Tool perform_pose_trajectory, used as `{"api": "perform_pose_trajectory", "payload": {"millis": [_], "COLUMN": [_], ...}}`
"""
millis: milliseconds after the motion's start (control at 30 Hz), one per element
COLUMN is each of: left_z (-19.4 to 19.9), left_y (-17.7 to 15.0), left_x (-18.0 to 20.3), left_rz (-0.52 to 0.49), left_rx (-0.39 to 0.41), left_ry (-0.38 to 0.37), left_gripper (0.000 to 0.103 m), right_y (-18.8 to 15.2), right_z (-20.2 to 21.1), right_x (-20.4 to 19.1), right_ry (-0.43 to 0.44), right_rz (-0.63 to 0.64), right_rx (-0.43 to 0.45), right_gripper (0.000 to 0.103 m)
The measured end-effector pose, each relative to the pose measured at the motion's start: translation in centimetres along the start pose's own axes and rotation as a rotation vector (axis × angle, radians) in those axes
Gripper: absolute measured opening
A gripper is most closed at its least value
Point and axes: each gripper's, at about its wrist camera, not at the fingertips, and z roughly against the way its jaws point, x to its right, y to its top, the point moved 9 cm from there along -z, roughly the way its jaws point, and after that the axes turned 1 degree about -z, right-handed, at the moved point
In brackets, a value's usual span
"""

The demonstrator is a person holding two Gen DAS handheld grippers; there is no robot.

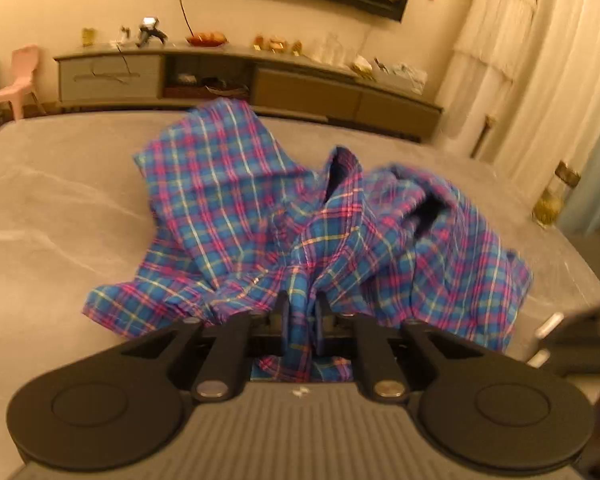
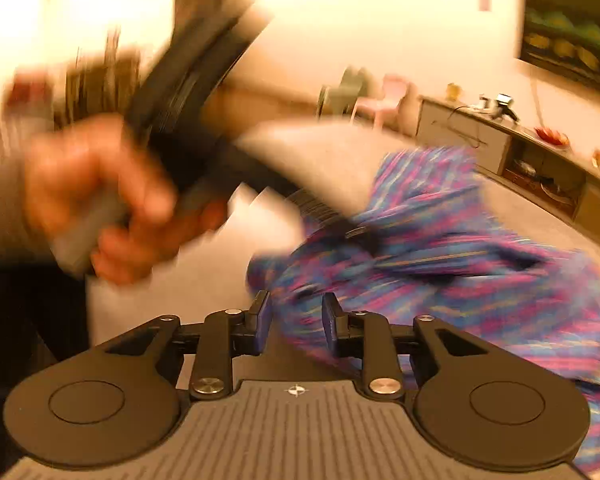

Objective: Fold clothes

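grey marbled surface (image 1: 52, 208) carries the crumpled plaid shirt (image 1: 236, 200); my left fingers (image 1: 302, 312) are clenched on a bunched fold near its edge. my right fingers (image 2: 296, 320) stand parted with cloth between them, not pinching. i judge this the gathering step, and next i'd need a second corner gripped to spread it flat.

no legible text, labels, brands or numbers in either view; right wrist view heavily blurred.

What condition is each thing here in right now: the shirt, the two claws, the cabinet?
Plaid shirt: crumpled in a heap on the grey table, unfolded.
Left claw: pinched shut on a bunch of the shirt.
Right claw: open, cloth at its right finger, not gripped.
Cabinet: drawers shut, middle shelf open.
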Motion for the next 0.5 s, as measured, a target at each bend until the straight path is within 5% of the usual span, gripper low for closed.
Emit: {"api": "perform_pose_trajectory", "payload": {"millis": [67,133,167,300,367,400,433,500], "left_z": [1.1,1.4,1.4,1.4,1.6,2.0,2.7,5.4], "left_y": [-0.2,-0.8,-1.1,-1.4,-0.5,0.0,0.5,2.1], "left_x": [0.0,0.4,0.8,2.6,3.0,2.9,2.9,3.9], "left_rz": [-0.028,-0.075,-0.101,-0.199,-0.231,-0.239,-0.248,-0.312], "left_rx": [0.019,0.03,0.033,0.054,0.077,0.096,0.127,0.238], "left_ry": [0.009,0.036,0.048,0.079,0.102,0.107,0.111,0.137], "left_gripper": [0.011,0.011,0.011,0.011,0.01,0.01,0.01,0.01], "right_y": [2.8,5.1,6.1,7.2,5.6,5.0,4.4,6.7], "right_z": [3.9,5.5,5.6,-3.7,-7.8,-9.1,-10.3,-6.6], "right_x": [1.4,4.8,6.5,10.5,11.3,11.7,12.1,11.5], "right_ry": [0.053,-0.001,-0.045,-0.126,-0.163,-0.199,-0.235,-0.204], "right_rz": [-0.144,-0.279,-0.34,-0.419,-0.457,-0.468,-0.479,-0.527], "right_rx": [0.142,0.251,0.287,0.056,-0.08,-0.117,-0.154,0.003], "right_gripper": [0.044,0.1,0.102,0.102,0.071,0.014,0.011,0.008]}}
